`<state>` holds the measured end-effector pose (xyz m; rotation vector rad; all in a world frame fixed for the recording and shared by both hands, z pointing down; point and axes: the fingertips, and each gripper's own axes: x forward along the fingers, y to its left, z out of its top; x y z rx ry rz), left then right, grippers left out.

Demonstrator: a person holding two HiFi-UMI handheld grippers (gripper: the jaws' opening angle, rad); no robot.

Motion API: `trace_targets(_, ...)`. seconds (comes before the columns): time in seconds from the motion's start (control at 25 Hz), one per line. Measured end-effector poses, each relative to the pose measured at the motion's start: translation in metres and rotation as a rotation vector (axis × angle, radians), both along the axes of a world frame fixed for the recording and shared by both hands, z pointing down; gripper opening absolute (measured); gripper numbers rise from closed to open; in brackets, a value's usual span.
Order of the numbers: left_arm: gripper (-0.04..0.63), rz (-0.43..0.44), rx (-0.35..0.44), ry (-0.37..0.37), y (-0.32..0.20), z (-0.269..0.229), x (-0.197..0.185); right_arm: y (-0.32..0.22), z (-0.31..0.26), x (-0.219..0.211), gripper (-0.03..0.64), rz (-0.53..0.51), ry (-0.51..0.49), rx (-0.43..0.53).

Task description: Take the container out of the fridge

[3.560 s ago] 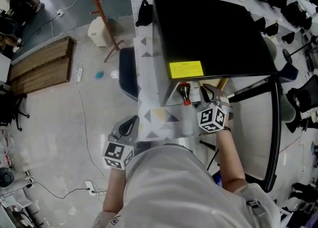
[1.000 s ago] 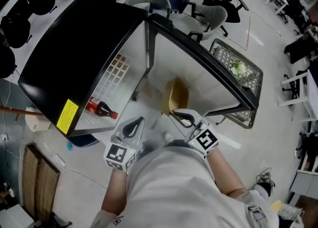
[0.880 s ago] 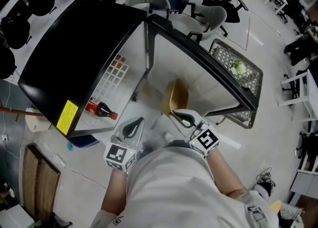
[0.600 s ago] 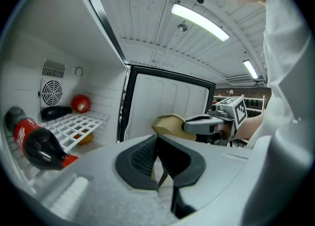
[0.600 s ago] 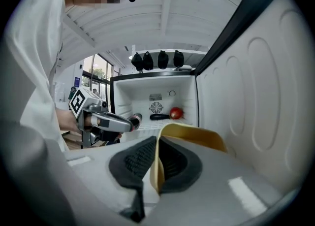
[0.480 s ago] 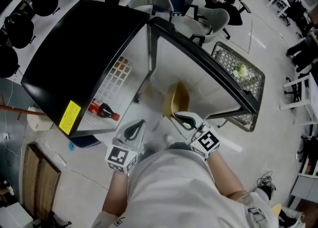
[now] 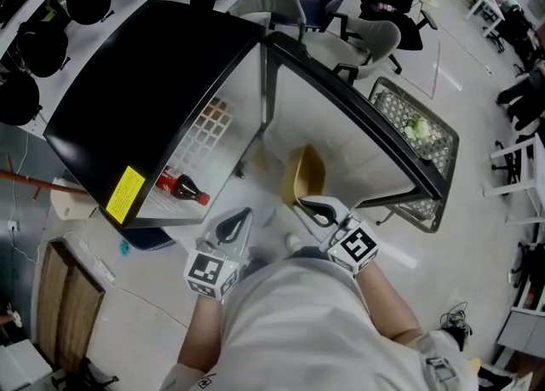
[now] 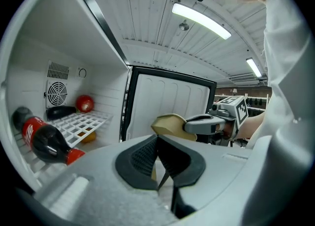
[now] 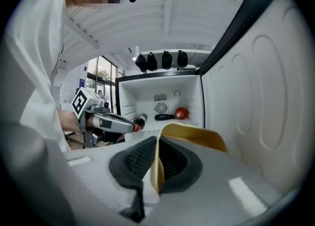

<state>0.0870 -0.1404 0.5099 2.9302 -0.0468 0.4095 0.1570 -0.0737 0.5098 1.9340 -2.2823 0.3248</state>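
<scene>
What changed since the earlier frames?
The right gripper drew back from the fridge mouth with the container clamped by its rim; it now hangs outside, beside the open door. Unchanged: left gripper shut and empty, cola bottle on the shelf. No visible motion over the last second.

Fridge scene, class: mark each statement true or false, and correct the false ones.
1. The right gripper is shut on the rim of the yellow container. True.
2. The fridge door is closed. False: it stands open, and the white inside of the fridge shows.
3. The left gripper holds the cola bottle. False: its jaws are together on nothing, and the bottle lies inside the fridge.
4. A red round item sits at the back of the fridge. True.
</scene>
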Motion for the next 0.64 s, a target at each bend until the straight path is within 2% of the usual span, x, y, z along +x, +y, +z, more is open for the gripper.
trace_targets(0.64, 0.009, -0.039, 0.004, 0.004, 0.0089, 0.0019, -0.0092, 0.0071, -0.0051, -0.0021, 0.021, -0.028, -0.002, 0.023)
